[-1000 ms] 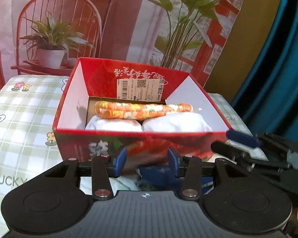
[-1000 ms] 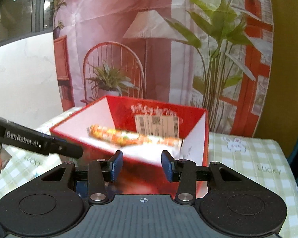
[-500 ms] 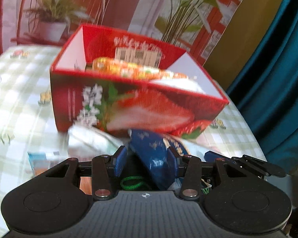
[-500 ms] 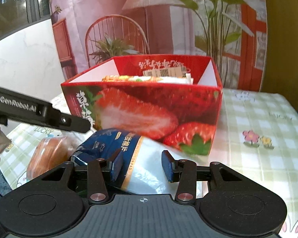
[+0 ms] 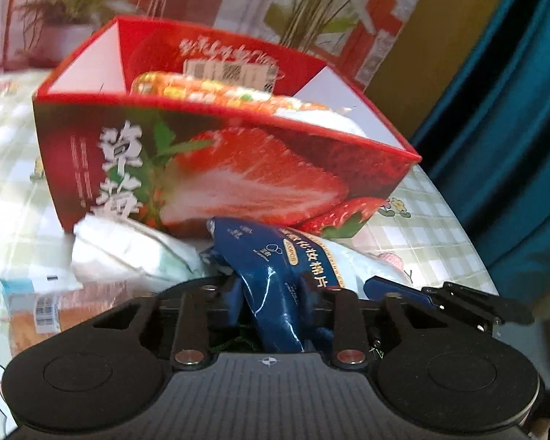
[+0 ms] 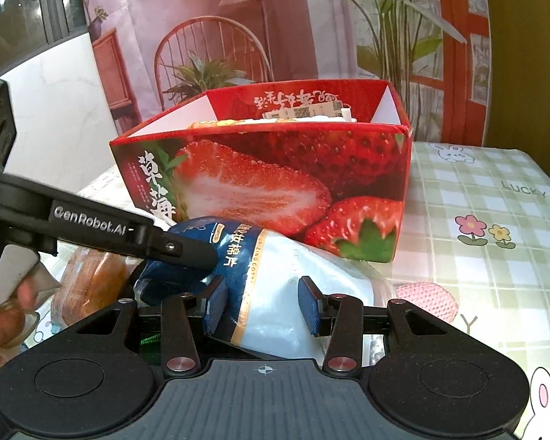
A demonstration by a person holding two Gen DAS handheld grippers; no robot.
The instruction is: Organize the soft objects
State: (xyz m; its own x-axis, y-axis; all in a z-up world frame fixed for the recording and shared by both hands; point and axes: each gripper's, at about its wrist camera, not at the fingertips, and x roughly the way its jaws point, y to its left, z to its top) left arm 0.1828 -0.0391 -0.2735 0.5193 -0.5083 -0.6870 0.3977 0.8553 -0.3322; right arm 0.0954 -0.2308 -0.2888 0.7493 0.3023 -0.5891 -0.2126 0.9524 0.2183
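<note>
A blue and white bag of cotton pads [image 5: 293, 256] [image 6: 293, 275] lies on the table against the front of the red strawberry box [image 5: 238, 176] [image 6: 275, 183]. My left gripper [image 5: 273, 286] is closing, and its pads pinch the crumpled blue end of the bag. From the right wrist view one of its black fingers [image 6: 187, 251] lies across that blue end. My right gripper [image 6: 264, 304] stands open, its pads either side of the bag's white part. Inside the box lie an orange floral roll [image 5: 209, 91] and white soft bundles [image 5: 311, 117].
A white soft pack [image 5: 128, 253] and a wrapped orange bread pack [image 6: 91, 278] lie left of the bag. A pink knitted piece [image 6: 425, 297] sits to its right. The checked tablecloth [image 6: 495, 220] stretches right of the box. A person's hand [image 6: 3, 315] holds the left gripper.
Both grippers have dropped from above the box's opening to the pile in front of it. The left jaws have narrowed onto the blue bag. The right jaws kept their width.
</note>
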